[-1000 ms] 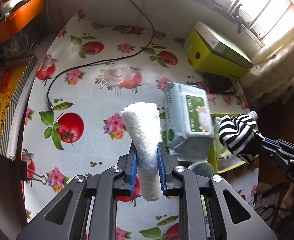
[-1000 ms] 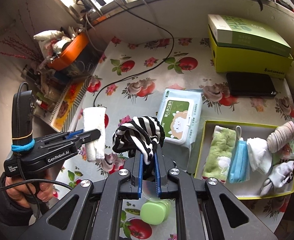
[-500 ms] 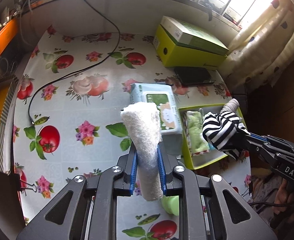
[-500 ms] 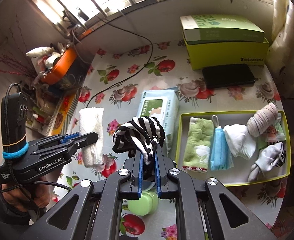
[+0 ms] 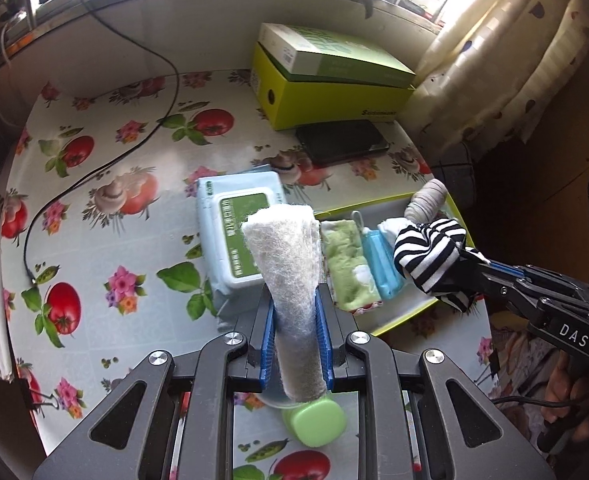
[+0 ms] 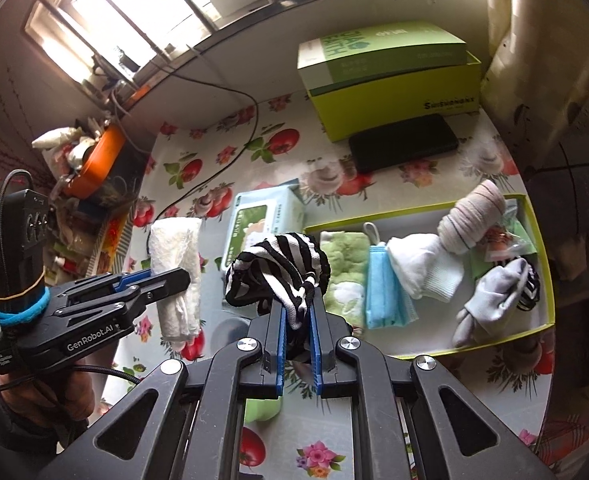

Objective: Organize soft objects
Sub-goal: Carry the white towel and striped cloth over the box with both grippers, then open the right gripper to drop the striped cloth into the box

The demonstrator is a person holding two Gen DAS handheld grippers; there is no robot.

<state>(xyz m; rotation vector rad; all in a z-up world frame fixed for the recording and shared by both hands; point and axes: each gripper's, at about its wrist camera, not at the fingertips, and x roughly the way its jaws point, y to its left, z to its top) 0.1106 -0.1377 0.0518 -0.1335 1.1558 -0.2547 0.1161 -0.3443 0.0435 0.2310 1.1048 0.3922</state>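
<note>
Both hands have been sliding across the bench (image 5: 106, 216) toward the green tray (image 6: 542, 280), which now sits closer under them than it did a moment ago. The left claw (image 5: 294, 320) is squeezing a rolled white towel (image 5: 290, 264) that is standing up between its blue pads. The right claw (image 6: 296, 320) is pinching a black-and-white striped sock (image 6: 278, 268). Both soft things are hanging in the air, near the tray but not over an open spot yet.

I think they are in the carrying step. Next, each claw needs to be moving over a bare bit of the tray, going lower, and then letting go.

The tray is already holding a green cloth (image 6: 346, 276), a blue face mask (image 6: 386, 292), white socks (image 6: 426, 268) and a rolled pink sock (image 6: 474, 216). A pack of wipes (image 5: 238, 236) is lying just beside it. Something small and green (image 5: 318, 420) is sitting under the claws; it may be a lid, but I cannot tell. The sock is hiding part of the tray's floor.
</note>
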